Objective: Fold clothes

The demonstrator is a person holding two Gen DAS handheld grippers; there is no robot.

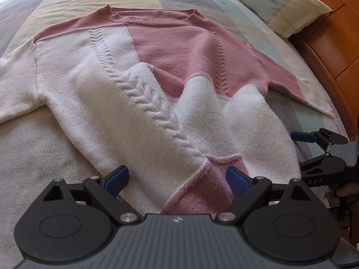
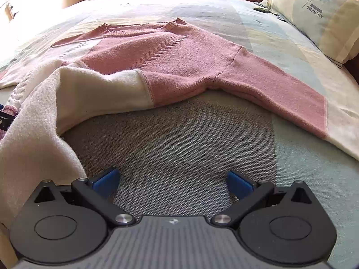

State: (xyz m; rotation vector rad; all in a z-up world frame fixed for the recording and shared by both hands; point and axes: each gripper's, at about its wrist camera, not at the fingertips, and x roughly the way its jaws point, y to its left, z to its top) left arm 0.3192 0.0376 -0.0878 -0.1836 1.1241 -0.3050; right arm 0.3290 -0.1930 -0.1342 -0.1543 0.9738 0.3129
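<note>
— What's underneath?
— A bed [image 2: 190,134] with a coarse woven checked cover, a pillow [image 2: 314,18] by the wooden headboard [image 1: 325,51].
— And the sweater [image 1: 157,71]?
— Fuzzy pink-and-white cable knit, spread flat, hem rumpled. The left gripper [image 1: 177,178] and the right gripper [image 2: 172,180] both gape wide, empty.

Bed [image 2: 190,139] with a pastel patchwork-block cover carries a pink-and-white knit sweater [image 1: 179,51] lying front-up, sleeves spread out, hem bunched in ripples — a printed pillow [image 2: 314,15] sits at the head end, with a small dark object [image 2: 261,9] just beside it.
</note>
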